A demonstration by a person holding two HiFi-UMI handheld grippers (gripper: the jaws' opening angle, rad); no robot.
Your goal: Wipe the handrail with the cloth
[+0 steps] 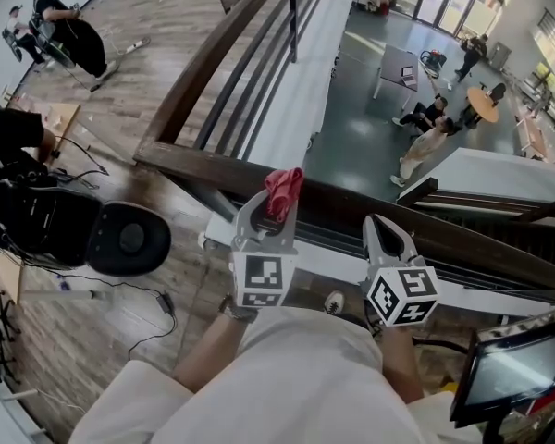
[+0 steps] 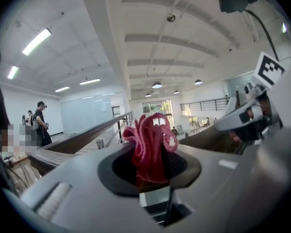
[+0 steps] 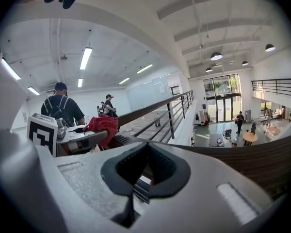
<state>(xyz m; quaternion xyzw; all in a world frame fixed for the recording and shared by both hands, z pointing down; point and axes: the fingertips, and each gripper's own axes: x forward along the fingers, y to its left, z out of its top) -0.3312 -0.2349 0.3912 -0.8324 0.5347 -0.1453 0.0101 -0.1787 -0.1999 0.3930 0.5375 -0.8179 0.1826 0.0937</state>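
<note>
At the far left, a person in black [image 1: 9, 141] is sitting half cut off by the frame edge, and just right of them a black stool [image 1: 129, 239] is standing on the wooden floor.

Right of the stool, the left gripper [image 1: 276, 213] is clamping its jaws on the red cloth [image 1: 285, 188]. The cloth is bunching up in loose folds above the jaw tips, while its lower part is disappearing between the pads. From the head view the cloth is overlapping the near edge of the dark wooden handrail [image 1: 194, 165]. Neither that view nor the left gripper view is showing clearly whether the fabric is touching the wood.

The handrail is running from the left across to the right edge, passing behind both grippers.

The right gripper [image 1: 379, 228] is hovering just beside the left one, near the rail, with its jaws pressed together and nothing between them.

At the near right, a monitor [image 1: 518, 368] is tilting into the picture, cut off by the corner. Beyond the rail, the lower floor [image 1: 370, 128] is showing small figures too distant to make out in detail.
</note>
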